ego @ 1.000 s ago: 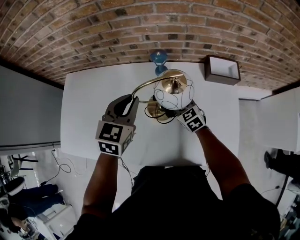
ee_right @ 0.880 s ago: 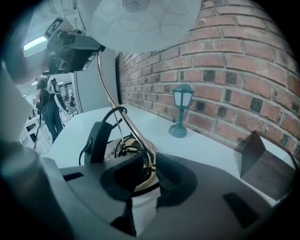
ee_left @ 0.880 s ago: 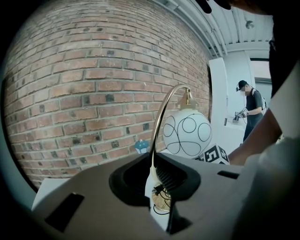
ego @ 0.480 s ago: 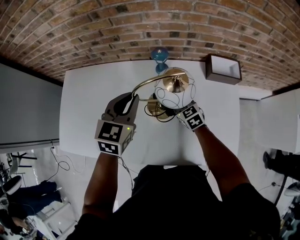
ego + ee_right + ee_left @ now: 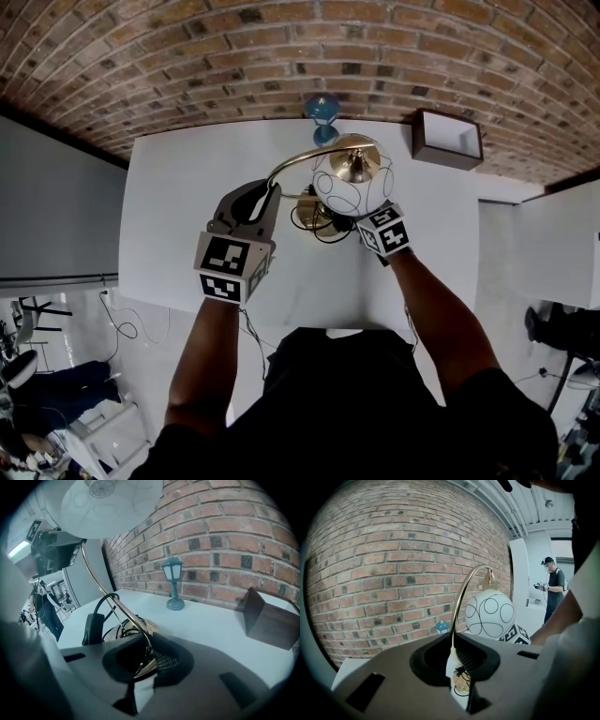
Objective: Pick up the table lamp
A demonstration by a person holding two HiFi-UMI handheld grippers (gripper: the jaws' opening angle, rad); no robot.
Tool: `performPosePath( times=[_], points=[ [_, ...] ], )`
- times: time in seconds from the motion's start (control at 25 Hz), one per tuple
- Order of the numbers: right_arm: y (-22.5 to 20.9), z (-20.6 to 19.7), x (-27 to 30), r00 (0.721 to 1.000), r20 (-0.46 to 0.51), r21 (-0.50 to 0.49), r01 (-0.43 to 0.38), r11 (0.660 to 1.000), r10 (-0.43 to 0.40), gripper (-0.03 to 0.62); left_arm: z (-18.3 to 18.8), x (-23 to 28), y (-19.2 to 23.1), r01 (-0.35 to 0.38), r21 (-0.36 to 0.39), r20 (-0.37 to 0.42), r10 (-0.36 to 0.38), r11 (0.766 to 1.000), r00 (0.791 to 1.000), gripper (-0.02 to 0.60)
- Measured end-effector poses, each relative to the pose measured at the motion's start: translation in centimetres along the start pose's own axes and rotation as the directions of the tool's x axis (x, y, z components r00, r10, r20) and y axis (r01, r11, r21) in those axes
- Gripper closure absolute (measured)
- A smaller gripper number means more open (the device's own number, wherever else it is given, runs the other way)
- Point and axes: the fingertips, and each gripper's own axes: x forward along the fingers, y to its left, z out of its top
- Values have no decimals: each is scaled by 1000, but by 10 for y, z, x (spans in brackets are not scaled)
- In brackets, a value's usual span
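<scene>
Table lamp (image 5: 347,183): left gripper (image 5: 453,665) pinches its brass arm, right gripper (image 5: 145,660), jaws just closing, clamps its stem.

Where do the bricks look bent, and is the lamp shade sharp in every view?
Head view: the brick wall bows in an arc; lamp shade sharp. Left gripper view: bricks bulge, corners black, shade sharp. Right gripper view: bricks bulge, shade at the top pale and soft.
</scene>
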Motion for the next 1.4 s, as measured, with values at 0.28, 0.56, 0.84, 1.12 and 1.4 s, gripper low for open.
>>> performPosePath(
  times=[0.28, 0.56, 0.84, 1.12, 1.4],
  points=[
    [0, -12, -27, 999, 22, 45, 35, 998, -36, 546, 10, -4, -19, 39, 10, 42, -39, 999, 998, 545],
    [3, -12, -74, 996, 63, 62, 54, 997, -58, 546, 38, -15, -47, 92, 23, 87, -93, 996, 992, 546],
    [18, -9, -125, 993, 102, 68, 54, 996, -61, 546, 70, -47, -83, 151, 69, 123, -159, 986, 980, 546],
    [35, -9, -170, 986, 136, 77, 89, 993, -99, 546, 89, -73, -106, 178, 69, 157, -187, 982, 970, 546],
    [44, -16, -199, 979, 158, 92, 115, 989, -128, 545, 87, -92, -123, 210, 55, 156, -216, 976, 964, 546]
  ],
)
